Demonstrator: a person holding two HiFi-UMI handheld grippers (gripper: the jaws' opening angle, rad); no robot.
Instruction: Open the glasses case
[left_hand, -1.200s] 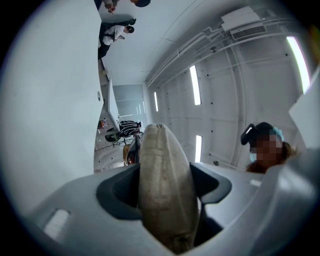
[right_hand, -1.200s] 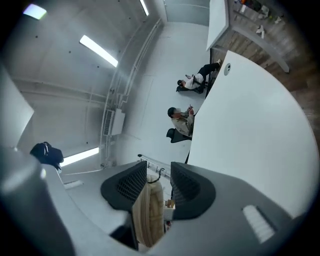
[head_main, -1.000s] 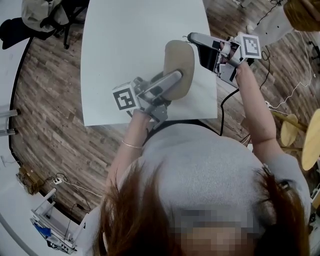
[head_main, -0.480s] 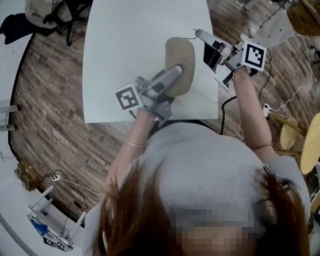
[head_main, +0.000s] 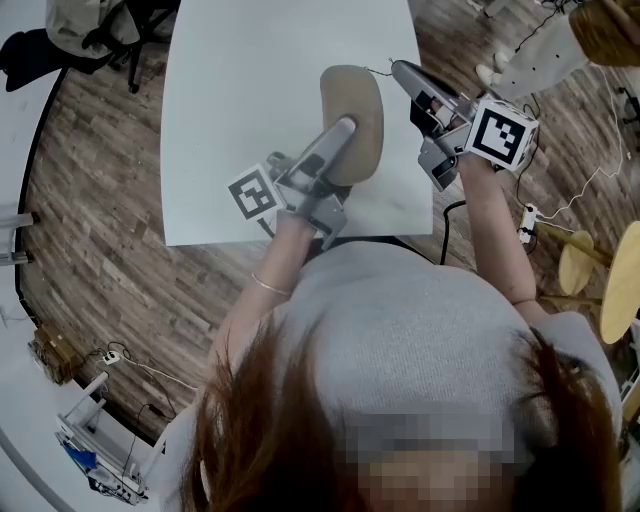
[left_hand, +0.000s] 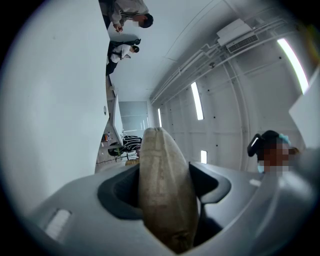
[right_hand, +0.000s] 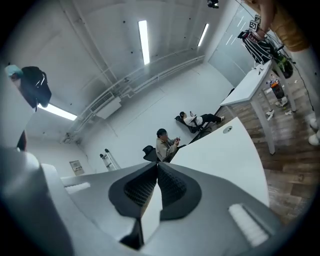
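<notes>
A beige oval glasses case hangs closed above the white table, standing on its edge. My left gripper comes from the near side and is shut on the case's near half. In the left gripper view the case fills the gap between the jaws of the left gripper. My right gripper lies level just right of the case's far end, shut. In the right gripper view the right gripper has its pads meeting with nothing seen between them. A thin dark strand sticks out of the case toward the right tips.
The table's right edge runs under the right gripper, with wooden floor all round. A cable trails off the near right corner. Round wooden stools stand at the right, and people sit at tables far off.
The right gripper has rolled so its marker cube faces up, and its jaws have closed. The case and the left gripper have tipped slightly to the left.
</notes>
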